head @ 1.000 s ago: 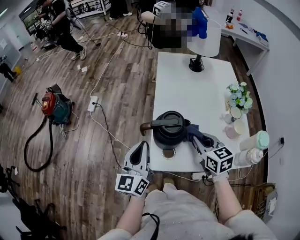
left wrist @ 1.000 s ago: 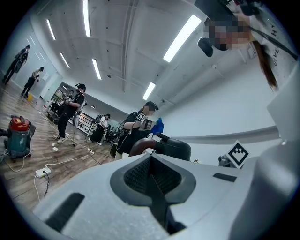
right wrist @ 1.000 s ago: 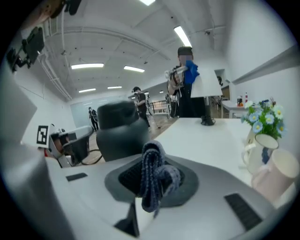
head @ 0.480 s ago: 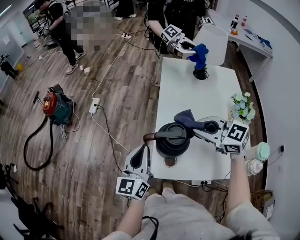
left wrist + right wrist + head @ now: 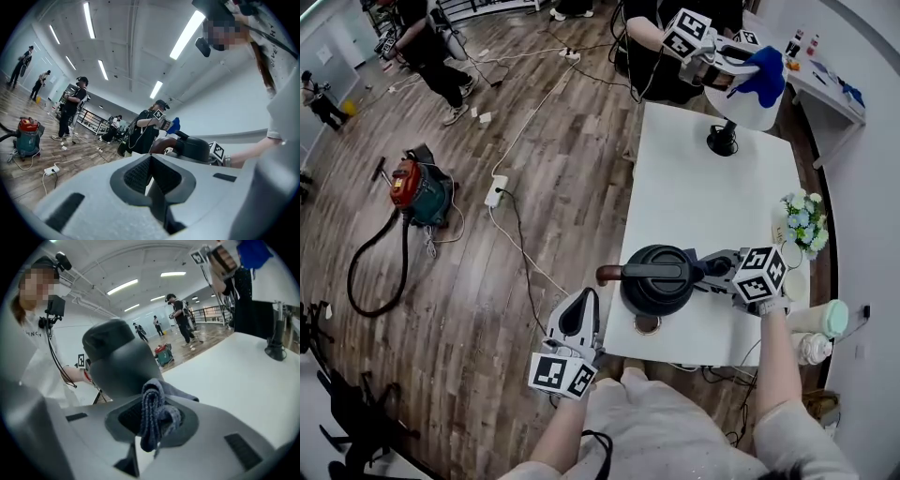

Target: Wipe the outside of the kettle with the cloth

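Observation:
The black kettle [image 5: 656, 278] with a brown-tipped handle stands near the front edge of the white table [image 5: 703, 197]. My right gripper [image 5: 701, 265] sits at the kettle's right side, shut on a dark blue cloth [image 5: 157, 414] that rests against the kettle [image 5: 117, 363] body. In the head view the cloth is mostly hidden behind the kettle and the jaws. My left gripper [image 5: 579, 298] hangs off the table's front left corner, below the kettle's handle, shut with nothing between its jaws. The left gripper view shows the kettle [image 5: 193, 148] beyond the left gripper [image 5: 150, 161].
A round ring base [image 5: 647, 324] lies on the table in front of the kettle. Flowers [image 5: 803, 220], cups and bottles [image 5: 820, 319] line the right edge. A lamp base [image 5: 722, 141] stands far back, where another person holds a blue cloth [image 5: 761, 77]. A vacuum cleaner [image 5: 417, 192] and cables lie on the floor.
My right gripper has carried the cloth from the kettle's front right, up over its top right, and down to its right side. The left gripper has stayed put.

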The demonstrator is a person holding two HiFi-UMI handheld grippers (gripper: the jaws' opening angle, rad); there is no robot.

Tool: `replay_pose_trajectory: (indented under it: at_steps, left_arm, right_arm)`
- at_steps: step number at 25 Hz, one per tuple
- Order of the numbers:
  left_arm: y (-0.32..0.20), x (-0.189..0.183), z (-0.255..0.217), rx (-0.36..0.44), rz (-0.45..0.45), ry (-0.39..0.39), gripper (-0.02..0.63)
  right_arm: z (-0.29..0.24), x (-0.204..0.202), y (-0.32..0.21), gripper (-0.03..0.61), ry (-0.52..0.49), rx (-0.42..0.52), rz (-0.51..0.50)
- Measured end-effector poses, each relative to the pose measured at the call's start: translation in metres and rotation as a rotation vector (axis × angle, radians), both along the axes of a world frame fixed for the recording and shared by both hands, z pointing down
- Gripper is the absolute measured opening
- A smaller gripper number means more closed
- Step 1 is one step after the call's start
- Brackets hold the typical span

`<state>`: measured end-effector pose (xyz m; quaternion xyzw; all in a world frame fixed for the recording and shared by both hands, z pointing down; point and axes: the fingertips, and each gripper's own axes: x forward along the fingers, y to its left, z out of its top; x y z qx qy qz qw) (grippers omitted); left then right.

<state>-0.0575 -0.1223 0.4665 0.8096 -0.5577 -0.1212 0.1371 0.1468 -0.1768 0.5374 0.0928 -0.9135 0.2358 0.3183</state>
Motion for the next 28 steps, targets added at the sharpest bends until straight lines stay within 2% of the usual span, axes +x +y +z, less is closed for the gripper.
replay_pose_trajectory:
  at_steps: [3, 7, 11, 14, 16, 20, 24, 28]
  left_arm:
    - [-0.002, 0.007, 0.001, 0.004, 0.013, 0.002, 0.006]
    - [-0.004, 0.018, 0.005, 0.001, 0.035, 0.009, 0.006]
    - [-0.003, 0.021, 0.004, 0.003, 0.036, 0.021, 0.006]
    - [-0.003, 0.017, -0.002, 0.006, 0.033, 0.021, 0.006]
    - [-0.002, 0.010, -0.008, 0.006, 0.021, 0.021, 0.006]
    - [0.007, -0.002, -0.002, -0.007, -0.015, 0.028, 0.006]
    - [0.016, -0.015, 0.009, -0.022, -0.057, 0.015, 0.006]
    - [0.009, -0.005, 0.007, 0.003, -0.039, -0.026, 0.006]
  right_arm:
    - [0.017, 0.005, 0.002, 0.052, 0.051, -0.048, -0.032]
    - [-0.022, 0.013, -0.025, 0.052, 0.076, 0.063, -0.099]
    - [-0.102, 0.000, -0.044, 0.052, 0.049, 0.213, -0.317]
    - [-0.160, -0.029, -0.051, 0.052, -0.028, 0.263, -0.488]
    - [-0.174, -0.048, -0.052, 0.051, -0.029, 0.236, -0.600]
    - [-0.155, -0.069, -0.045, 0.052, 0.061, 0.085, -0.775]
    - [-0.128, -0.076, -0.044, 0.052, 0.119, 0.001, -0.819]
    - [-0.099, -0.080, -0.047, 0.051, 0.169, -0.060, -0.824]
